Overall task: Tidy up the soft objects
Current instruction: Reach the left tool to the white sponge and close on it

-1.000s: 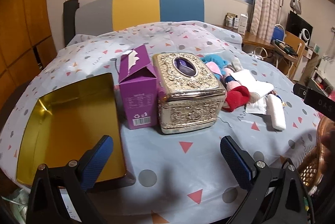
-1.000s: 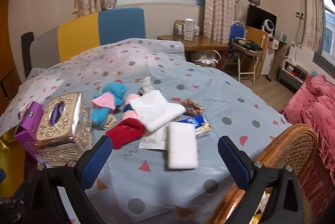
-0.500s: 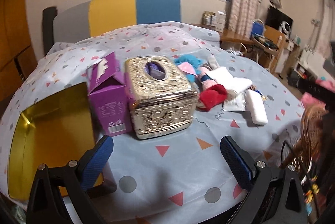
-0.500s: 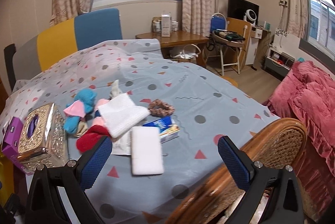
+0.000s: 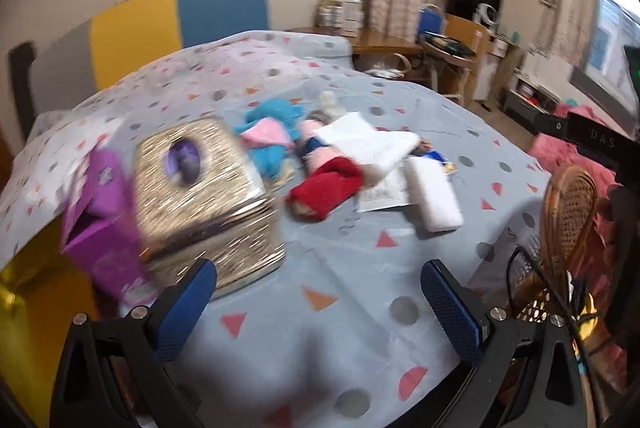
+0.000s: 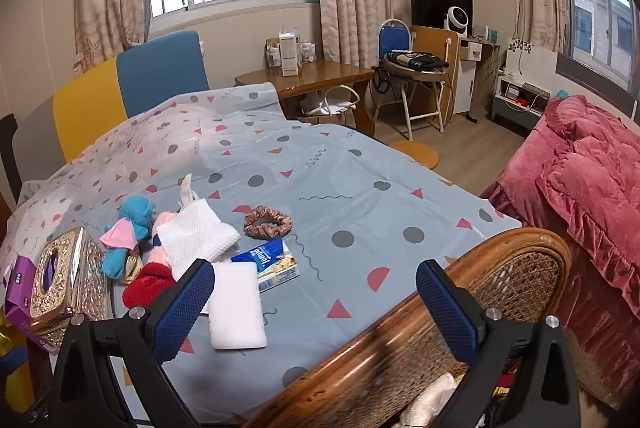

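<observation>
Both grippers, left (image 5: 318, 302) and right (image 6: 314, 302), gape empty over bare tabletop (image 6: 360, 188) (wicker chair (image 6: 516, 268) at its edge), right of the gold tissue box (image 5: 204, 188).

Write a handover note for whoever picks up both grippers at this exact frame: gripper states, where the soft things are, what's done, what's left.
Left gripper: open, empty, above the tablecloth near the gold tissue box.
Right gripper: open, empty, over the wicker chair back at the table edge.
Soft items lie in a loose pile right of the tissue box: blue plush, pink cloth, red item, white waffle towel, white sponge block. Brown scrunchie lies apart; a tissue pack is beside the block.
Gold tray sits at far left, contents not visible.
Done: nothing evident. Left: all sorting.
</observation>
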A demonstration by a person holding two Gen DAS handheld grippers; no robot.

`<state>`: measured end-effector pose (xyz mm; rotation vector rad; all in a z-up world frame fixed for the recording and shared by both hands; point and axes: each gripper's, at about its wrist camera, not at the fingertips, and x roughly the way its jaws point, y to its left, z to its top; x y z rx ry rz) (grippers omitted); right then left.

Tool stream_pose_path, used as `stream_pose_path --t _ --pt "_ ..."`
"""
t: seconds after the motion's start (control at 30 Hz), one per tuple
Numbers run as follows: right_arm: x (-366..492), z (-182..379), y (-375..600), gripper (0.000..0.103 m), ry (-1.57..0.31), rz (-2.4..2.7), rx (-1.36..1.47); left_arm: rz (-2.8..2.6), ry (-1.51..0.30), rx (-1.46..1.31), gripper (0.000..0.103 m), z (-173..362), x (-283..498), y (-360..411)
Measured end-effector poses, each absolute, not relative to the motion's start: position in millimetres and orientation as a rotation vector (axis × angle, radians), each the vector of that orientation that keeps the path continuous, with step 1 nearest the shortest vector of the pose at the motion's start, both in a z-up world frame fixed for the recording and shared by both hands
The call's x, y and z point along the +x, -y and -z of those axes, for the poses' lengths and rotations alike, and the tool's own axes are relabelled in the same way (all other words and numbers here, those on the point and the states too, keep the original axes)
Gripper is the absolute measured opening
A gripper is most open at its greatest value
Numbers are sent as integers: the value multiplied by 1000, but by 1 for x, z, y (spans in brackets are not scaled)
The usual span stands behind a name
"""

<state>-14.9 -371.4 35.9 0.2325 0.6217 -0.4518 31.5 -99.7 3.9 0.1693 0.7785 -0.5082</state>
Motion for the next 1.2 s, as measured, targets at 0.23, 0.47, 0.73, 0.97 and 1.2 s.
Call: stream_pose_path --t 0.23,0.47,0.73,0.97,1.2 --pt "-20 -34 387 103 -619 459 251 616 -830 229 102 1 62 156" --pt "-30 -37 401 103 -594 457 282 654 -931 291 102 25 95 222" --pt "-36 -32 418 103 -590 468 306 644 -993 320 98 46 106 272" --pt "-36 -24 433 103 -606 476 339 562 -1026 408 95 70 117 310" --pt "-32 -17 434 103 -631 479 342 557 -993 405 50 79 109 300"
